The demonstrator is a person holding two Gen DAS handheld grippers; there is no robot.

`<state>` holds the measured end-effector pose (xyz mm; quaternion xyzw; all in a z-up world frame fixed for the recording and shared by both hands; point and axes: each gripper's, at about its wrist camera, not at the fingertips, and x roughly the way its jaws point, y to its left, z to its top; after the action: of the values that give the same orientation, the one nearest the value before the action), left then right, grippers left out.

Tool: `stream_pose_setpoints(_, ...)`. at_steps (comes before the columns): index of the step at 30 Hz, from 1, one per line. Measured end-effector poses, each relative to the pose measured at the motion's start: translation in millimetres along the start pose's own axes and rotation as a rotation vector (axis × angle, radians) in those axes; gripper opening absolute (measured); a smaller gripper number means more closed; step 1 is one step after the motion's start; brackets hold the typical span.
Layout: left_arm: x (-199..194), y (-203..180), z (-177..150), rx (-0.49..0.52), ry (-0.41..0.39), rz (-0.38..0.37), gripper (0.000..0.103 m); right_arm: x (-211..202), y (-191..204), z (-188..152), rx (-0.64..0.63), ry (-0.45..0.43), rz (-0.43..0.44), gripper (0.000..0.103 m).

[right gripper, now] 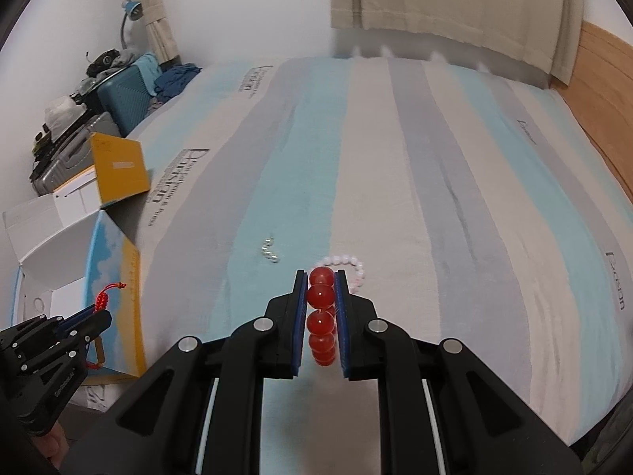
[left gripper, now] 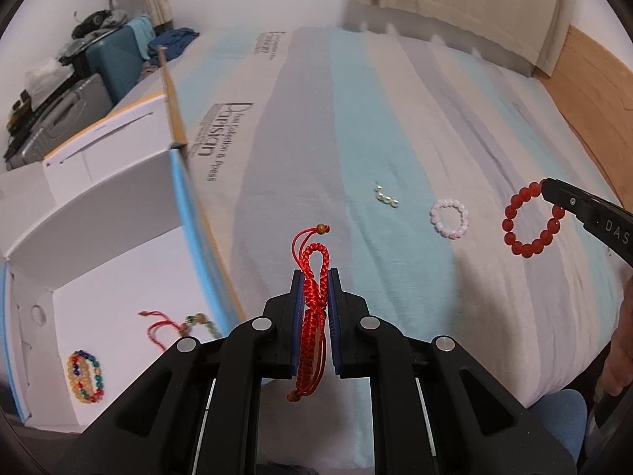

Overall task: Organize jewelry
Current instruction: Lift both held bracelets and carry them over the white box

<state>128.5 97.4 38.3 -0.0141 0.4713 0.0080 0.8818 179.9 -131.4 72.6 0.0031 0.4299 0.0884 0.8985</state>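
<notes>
1. The left hand-held gripper (left gripper: pixel 315 277) pinches a red cord bracelet (left gripper: pixel 313 316) between its blue pads, above the bed (left gripper: pixel 395 118).
2. That bracelet is braided cord, folded into a long narrow loop. Thin loose strands rise from the top and end in a small brown bead; another small bead hangs at the bottom.
3. The right hand-held gripper (right gripper: pixel 321 277) pinches a red bead bracelet (right gripper: pixel 321 316) between its pads.
4. Its beads are round, glossy and translucent red, all alike in size. In the left wrist view the bracelet (left gripper: pixel 530 219) hangs as an open ring from the gripper's black tip.
5. A pink bead bracelet (left gripper: pixel 450 218) lies flat on the bed's striped sheet, a small ring of pale pink and white beads.
6. A short pearl string (left gripper: pixel 385 196) lies on a light blue stripe, near the pink bracelet and apart from it.
7. An open box (left gripper: pixel 118 269) sits at the left edge of the bed, white inside with blue and yellow outer walls.
8. In the box lies a multicolour bead bracelet (left gripper: pixel 86 375), coiled, with orange, blue, green and red beads.
9. Near it in the box lies a pink cord bracelet (left gripper: pixel 166 326) with greenish beads at one end, partly hidden behind the left gripper.
</notes>
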Motion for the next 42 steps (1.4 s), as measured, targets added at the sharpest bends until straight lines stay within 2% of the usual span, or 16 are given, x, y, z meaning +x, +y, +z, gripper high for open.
stream_pose_setpoints(12, -45.1, 58.7, -4.7, -0.054, -0.05, 0.051, 0.01, -27.0, 76.1, 10.9, -0.08, -0.038, 0.057, 0.013)
stream_pose_setpoints(27, -72.4, 157.1, -36.1, -0.133, -0.038, 0.152, 0.011, -64.6, 182.3, 22.3, -0.185, -0.076, 0.154, 0.013)
stream_pose_setpoints(35, -77.2, 210.7, -60.6, -0.207, -0.01, 0.174, 0.011, -62.6, 235.0, 11.4, -0.249, -0.061, 0.195, 0.013)
stream_pose_setpoints(42, -73.5, 234.7, -74.5, -0.24, 0.009, 0.183, 0.011, -47.4, 269.7, -6.3, -0.301, -0.034, 0.216, 0.013)
